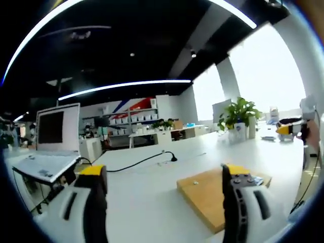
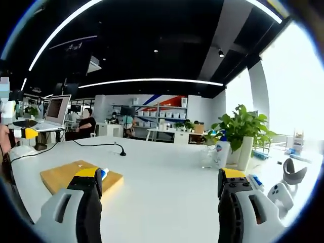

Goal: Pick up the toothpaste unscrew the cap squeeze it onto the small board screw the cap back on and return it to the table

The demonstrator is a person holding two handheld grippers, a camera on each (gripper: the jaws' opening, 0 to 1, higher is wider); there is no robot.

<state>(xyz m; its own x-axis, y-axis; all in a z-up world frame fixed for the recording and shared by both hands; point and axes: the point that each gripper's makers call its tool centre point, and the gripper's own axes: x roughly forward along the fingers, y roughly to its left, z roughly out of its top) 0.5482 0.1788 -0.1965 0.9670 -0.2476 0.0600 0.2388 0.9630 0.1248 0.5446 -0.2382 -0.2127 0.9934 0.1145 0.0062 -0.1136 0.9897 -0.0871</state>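
Note:
A small wooden board (image 1: 207,195) lies flat on the white table (image 1: 152,202), just left of my left gripper's right jaw. A small pale spot (image 1: 195,182) sits on the board. The toothpaste (image 1: 254,179) lies at the board's far corner, mostly hidden behind that jaw. My left gripper (image 1: 163,171) is open and holds nothing. In the right gripper view, the board (image 2: 63,176) lies low on the left, and the white and blue end of the toothpaste (image 2: 104,173) peeks out beside the left jaw. My right gripper (image 2: 159,174) is open over bare table.
A potted plant (image 2: 243,134) and a white bottle (image 2: 221,152) stand at the table's far right. A grey controller (image 2: 286,185) lies at the right edge. A black cable (image 1: 147,161) runs across the table. An open laptop (image 1: 50,147) stands on the left.

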